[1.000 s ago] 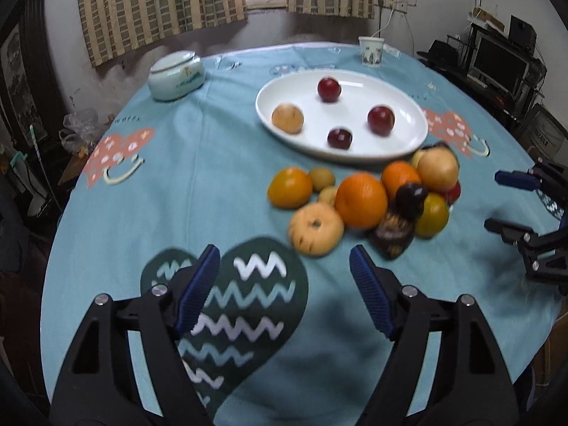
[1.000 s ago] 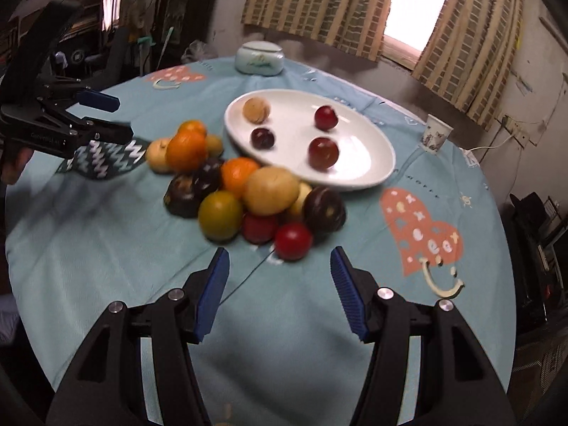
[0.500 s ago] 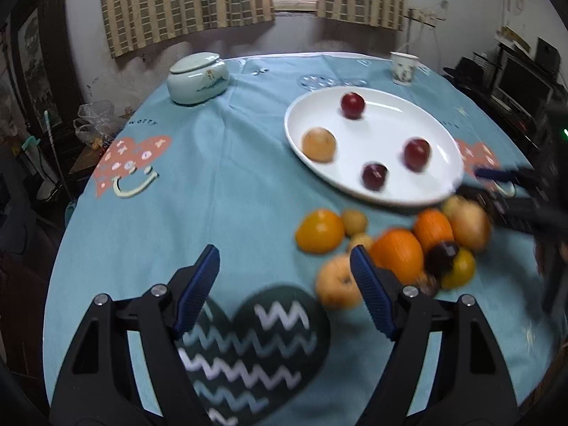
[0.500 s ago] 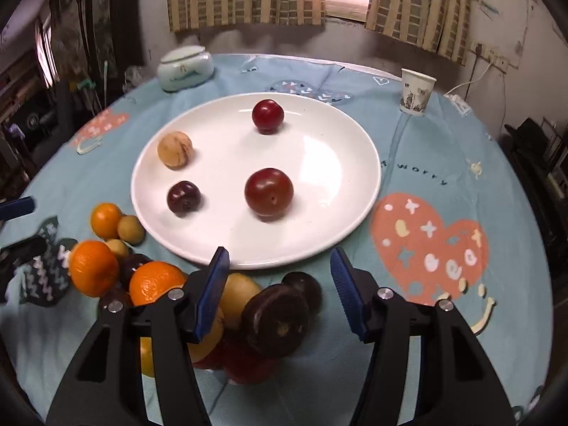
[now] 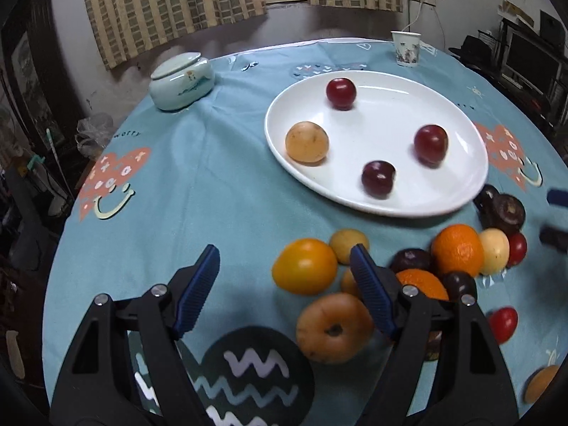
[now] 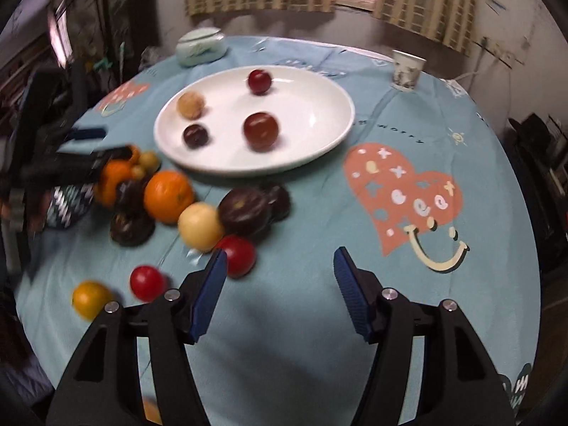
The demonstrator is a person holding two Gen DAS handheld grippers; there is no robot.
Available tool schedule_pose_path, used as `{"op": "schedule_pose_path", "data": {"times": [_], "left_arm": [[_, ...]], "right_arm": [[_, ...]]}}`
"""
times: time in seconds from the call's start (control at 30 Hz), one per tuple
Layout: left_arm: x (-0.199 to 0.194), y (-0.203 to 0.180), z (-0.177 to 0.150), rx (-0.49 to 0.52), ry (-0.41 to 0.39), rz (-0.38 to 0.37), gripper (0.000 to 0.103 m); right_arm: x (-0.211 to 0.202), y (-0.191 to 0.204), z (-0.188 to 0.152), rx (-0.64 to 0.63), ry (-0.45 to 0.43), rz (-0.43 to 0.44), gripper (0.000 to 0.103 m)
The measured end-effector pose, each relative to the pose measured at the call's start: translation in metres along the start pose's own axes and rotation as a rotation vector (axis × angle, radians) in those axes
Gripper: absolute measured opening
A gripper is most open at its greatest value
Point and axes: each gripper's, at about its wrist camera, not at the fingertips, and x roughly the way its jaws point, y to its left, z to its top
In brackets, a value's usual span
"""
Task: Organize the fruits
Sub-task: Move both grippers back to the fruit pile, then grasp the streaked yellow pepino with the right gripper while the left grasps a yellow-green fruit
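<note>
The white plate [image 5: 461, 163] [image 6: 312, 113] holds two red fruits, a dark plum and a tan fruit. In front of it a pile of fruit [image 5: 458, 248] [image 6: 168, 195] lies on the blue cloth: oranges, dark purple ones, yellow ones. My left gripper [image 5: 284, 252] is open over the pile's left end, with a yellow-orange fruit [image 5: 304, 266] and a tan dimpled fruit [image 5: 333, 326] just inside its right finger. My right gripper [image 6: 280, 252] is opening over bare cloth. A red fruit [image 6: 236, 255] lies beside its left finger.
A lidded ceramic jar [image 5: 181, 81] [image 6: 201, 46] and a paper cup [image 5: 406, 49] [image 6: 408, 70] stand at the back of the round table. A red fruit [image 6: 146, 282] and a yellow one [image 6: 90, 298] lie loose near the front edge. Dark furniture surrounds the table.
My right gripper swung from over the pile to bare cloth on its right, jaws slightly wider. A red and a yellow fruit now lie apart from the pile. My left gripper closed in on the pile's left end.
</note>
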Motion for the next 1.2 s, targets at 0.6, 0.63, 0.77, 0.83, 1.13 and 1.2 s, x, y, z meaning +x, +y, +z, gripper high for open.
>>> {"op": "schedule_pose_path", "data": {"times": [0.6, 0.63, 0.77, 0.83, 1.13, 1.2], "left_arm": [[-0.089, -0.044, -0.058, 0.172, -0.063, -0.181, 0.081], [-0.091, -0.051, -0.061, 0.19, -0.065, -0.194, 0.081], [-0.095, -0.077, -0.073, 0.234, -0.061, -0.215, 0.082], [-0.09, -0.083, -0.077, 0.233, -0.046, -0.215, 0.082], [-0.081, -0.099, -0.088, 0.261, -0.014, -0.244, 0.078], [-0.085, -0.099, -0.09, 0.269, -0.03, -0.256, 0.066]], "right_arm": [[-0.086, 0.052, -0.099, -0.209, -0.023, 0.265, 0.064], [-0.087, 0.062, -0.106, -0.247, -0.011, 0.246, 0.064], [-0.075, 0.072, -0.107, -0.268, -0.001, 0.216, 0.064], [-0.066, 0.068, -0.098, -0.234, -0.006, 0.196, 0.064], [-0.041, 0.067, -0.092, -0.216, 0.018, 0.209, 0.046], [-0.045, 0.067, -0.094, -0.233, 0.013, 0.198, 0.046]]}}
